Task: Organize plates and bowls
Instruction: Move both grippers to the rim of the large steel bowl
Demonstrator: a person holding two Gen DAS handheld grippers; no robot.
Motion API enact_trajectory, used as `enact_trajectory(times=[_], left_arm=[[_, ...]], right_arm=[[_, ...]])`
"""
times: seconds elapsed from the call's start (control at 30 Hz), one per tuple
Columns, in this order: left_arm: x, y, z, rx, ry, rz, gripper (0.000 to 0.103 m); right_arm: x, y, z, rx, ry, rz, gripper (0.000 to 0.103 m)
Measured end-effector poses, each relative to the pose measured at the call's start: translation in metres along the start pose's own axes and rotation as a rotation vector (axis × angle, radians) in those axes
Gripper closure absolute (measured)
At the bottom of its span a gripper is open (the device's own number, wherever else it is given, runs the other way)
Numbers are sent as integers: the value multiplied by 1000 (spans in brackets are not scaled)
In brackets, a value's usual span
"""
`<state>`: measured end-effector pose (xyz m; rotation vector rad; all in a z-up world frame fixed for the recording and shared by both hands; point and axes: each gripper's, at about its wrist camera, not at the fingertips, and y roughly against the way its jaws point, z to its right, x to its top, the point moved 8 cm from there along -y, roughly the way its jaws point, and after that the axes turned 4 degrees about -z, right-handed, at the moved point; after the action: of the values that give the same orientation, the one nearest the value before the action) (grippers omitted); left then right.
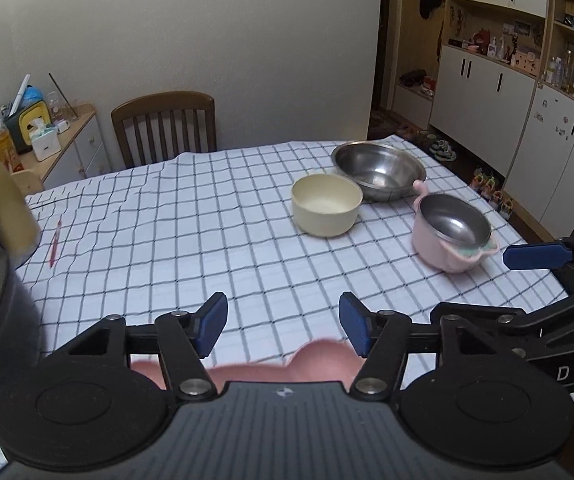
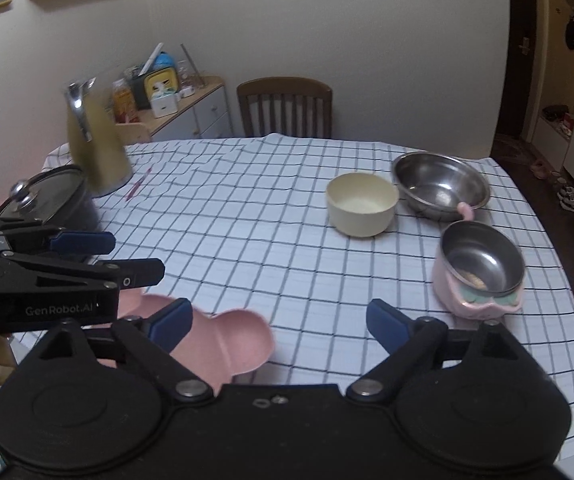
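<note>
Now both grippers hang empty above the checked tablecloth (image 2: 247, 208): the left gripper (image 1: 283, 326) about half open, the right gripper (image 2: 279, 326) spread wide, nothing between either pair of jaws. A pink plate (image 2: 231, 340) lies at the near table edge just below them. Well apart, toward the far right, sit 3 bowls: a cream bowl (image 1: 326, 205), a large steel bowl (image 1: 379, 168), and a steel bowl in a pink holder (image 1: 453, 232). Likely next comes fetching a bowl; approach over the rim, pinch 1 wall squarely, and lift straight to avoid nudging neighbours.

Open checked cloth (image 2: 247, 208) mid-table, bowls (image 2: 361, 204) crowding right, kettle (image 2: 97, 152) left
</note>
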<state>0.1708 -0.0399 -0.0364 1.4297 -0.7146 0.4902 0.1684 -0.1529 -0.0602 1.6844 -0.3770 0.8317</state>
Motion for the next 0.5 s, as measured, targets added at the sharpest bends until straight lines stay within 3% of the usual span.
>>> enact_trajectory(times=[0.2, 0.5], left_arm=[[41, -30, 35, 42, 34, 24, 30], [103, -89, 83, 94, 81, 26, 28]], right_arm=[[27, -6, 52, -44, 1, 41, 0], [68, -28, 140, -81, -17, 55, 0]])
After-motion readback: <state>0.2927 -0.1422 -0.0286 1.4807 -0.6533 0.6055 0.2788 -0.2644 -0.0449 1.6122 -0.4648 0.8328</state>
